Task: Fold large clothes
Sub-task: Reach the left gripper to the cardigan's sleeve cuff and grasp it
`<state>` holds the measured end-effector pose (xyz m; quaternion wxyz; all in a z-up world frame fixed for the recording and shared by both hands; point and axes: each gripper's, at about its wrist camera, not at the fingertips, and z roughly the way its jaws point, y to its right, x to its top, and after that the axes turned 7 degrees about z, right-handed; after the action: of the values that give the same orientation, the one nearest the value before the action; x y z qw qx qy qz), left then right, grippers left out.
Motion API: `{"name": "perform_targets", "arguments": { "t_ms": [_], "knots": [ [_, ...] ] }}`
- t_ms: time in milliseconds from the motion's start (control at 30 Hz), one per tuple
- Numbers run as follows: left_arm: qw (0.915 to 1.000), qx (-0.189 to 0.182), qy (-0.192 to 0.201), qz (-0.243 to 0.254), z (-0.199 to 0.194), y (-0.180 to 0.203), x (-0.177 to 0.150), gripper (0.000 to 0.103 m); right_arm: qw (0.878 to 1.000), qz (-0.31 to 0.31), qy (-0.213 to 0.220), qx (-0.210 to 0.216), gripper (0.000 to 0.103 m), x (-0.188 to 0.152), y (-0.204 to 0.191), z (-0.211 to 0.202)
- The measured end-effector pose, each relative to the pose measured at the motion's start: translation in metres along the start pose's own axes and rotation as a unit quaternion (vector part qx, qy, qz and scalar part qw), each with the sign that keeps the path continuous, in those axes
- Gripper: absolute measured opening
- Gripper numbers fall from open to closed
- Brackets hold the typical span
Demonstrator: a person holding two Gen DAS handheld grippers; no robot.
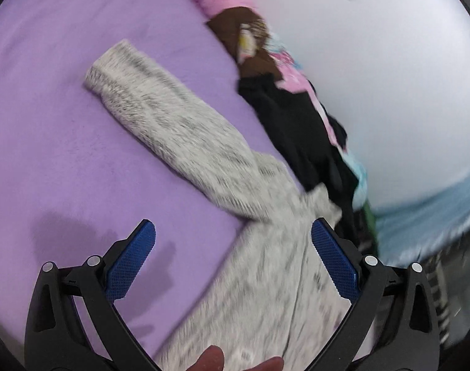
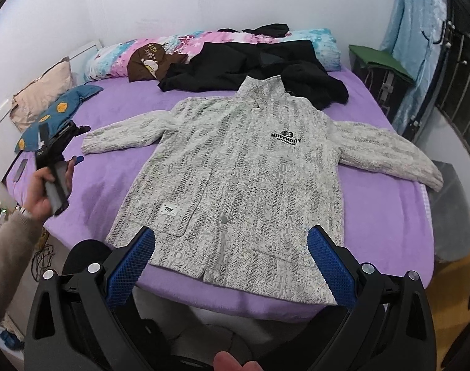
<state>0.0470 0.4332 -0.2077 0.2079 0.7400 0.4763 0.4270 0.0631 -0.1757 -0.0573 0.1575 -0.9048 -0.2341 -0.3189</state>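
**Reader:** Starting closest to the cameras, what is there?

**Describer:** Nearest the right wrist camera, the right gripper [image 2: 231,255] hangs over the foot of the bed, its blue-padded jaws spread wide and holding nothing. A fingertip shows at the bottom edge. In the left wrist view, the left gripper [image 1: 233,249] also has its jaws wide and empty, hovering above the jacket's edge; that picture is blurred.

**Reader:** Where is the garment?

**Describer:** A large grey speckled jacket [image 2: 235,167] lies flat and face up on the purple bedsheet [image 2: 386,216], hem toward the camera, collar away from it, both sleeves spread outward. One sleeve [image 1: 160,114] stretches across the sheet ahead of the left gripper. Black lettering sits on the chest and a small white label lower down.

**Reader:** And to the side?

**Describer:** A person's left hand [image 2: 44,191], in a beige sleeve, grips the left gripper's handle beside the bed.

**Reader:** Farther back?

**Describer:** Black clothes [image 2: 253,65] lie heaped just beyond the collar, touching it. Beside them is a brown garment [image 2: 148,61]. Behind, against the white wall, is a pink and blue patterned pillow [image 2: 204,40].
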Motion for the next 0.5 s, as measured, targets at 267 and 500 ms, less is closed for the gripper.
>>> {"name": "perform_targets", "arguments": {
  "t_ms": [267,500],
  "knots": [
    [0.9940,0.030,0.023,-0.103,0.066,-0.082,0.047,0.097,0.999,0.044,-0.025,-0.003,0.097,0.016,0.015,0.029],
    [0.9897,0.053,0.033,-0.129,0.096,-0.117,0.065,0.097,0.998,0.042,-0.037,-0.015,0.097,0.026,0.018,0.052]
  ]
}}
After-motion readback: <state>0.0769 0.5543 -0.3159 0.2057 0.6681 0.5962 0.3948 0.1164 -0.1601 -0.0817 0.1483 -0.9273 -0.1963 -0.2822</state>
